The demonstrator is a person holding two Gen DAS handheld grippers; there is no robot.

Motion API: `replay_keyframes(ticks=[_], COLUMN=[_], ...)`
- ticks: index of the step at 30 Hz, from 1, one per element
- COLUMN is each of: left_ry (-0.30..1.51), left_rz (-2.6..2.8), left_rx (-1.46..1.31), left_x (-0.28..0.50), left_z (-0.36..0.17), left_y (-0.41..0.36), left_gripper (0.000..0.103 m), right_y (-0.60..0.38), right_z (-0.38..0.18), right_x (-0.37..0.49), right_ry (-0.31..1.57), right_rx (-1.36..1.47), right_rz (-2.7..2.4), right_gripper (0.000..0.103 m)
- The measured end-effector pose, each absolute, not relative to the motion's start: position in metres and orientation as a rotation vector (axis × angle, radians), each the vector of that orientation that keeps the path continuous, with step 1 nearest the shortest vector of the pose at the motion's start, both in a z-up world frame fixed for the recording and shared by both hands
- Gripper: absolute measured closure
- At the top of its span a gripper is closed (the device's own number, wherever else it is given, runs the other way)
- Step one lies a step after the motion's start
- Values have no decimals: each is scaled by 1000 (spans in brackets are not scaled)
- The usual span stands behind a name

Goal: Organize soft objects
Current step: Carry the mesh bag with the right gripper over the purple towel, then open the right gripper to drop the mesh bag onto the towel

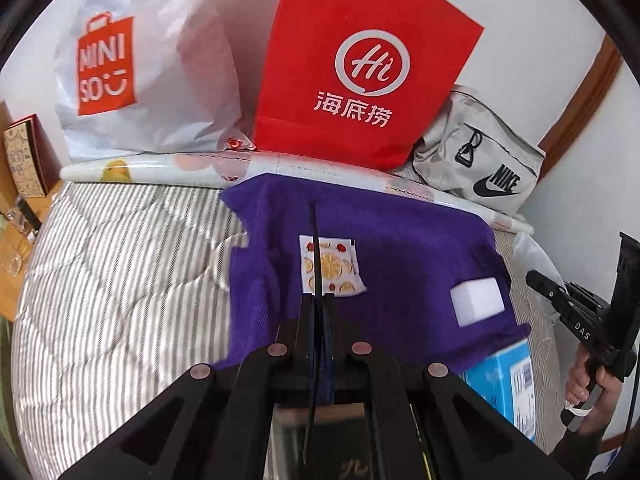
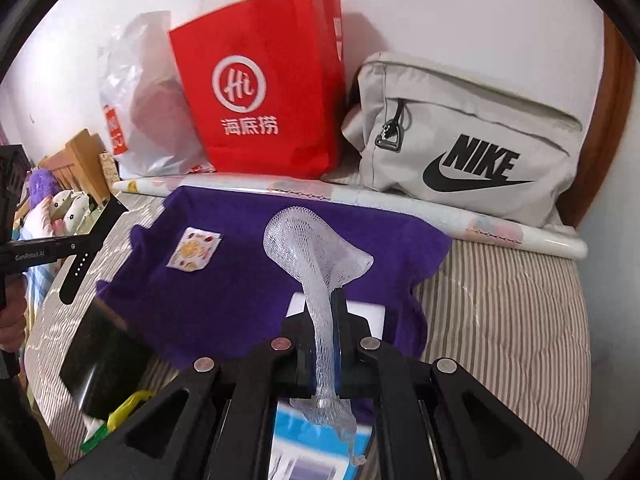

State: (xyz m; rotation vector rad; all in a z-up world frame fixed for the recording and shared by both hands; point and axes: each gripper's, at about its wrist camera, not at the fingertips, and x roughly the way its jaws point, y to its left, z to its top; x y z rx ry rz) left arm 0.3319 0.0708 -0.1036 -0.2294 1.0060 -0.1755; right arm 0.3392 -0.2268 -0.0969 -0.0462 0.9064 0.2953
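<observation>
Your landmark is the purple cloth (image 2: 248,280) spread on the striped bed. Above its near edge your right gripper (image 2: 326,312) pinches the white foam net (image 2: 316,248): light, springy, crushable, so grip mid-sleeve. Your left gripper (image 1: 318,300) is pressed together on a thin black strip (image 1: 316,248).

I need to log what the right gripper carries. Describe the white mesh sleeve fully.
The white mesh sleeve is a soft, translucent foam-net tube. The right gripper is shut on its narrowed middle; the upper end flares open above the purple cloth, and the lower end hangs crumpled toward the blue box.
</observation>
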Motion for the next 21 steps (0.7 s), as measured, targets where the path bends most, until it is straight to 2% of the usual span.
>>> replay_keyframes(ticks=[21], left_ry=[1135], left_rz=[-181], left_rx=[-239], left_x=[388], left_z=[-149], left_y=[54], left_gripper=[99], right_y=[-219], right_z=[-157], right_x=[407], right_ry=[1106], right_rx=[-34], right_rz=[342], right_gripper=[94])
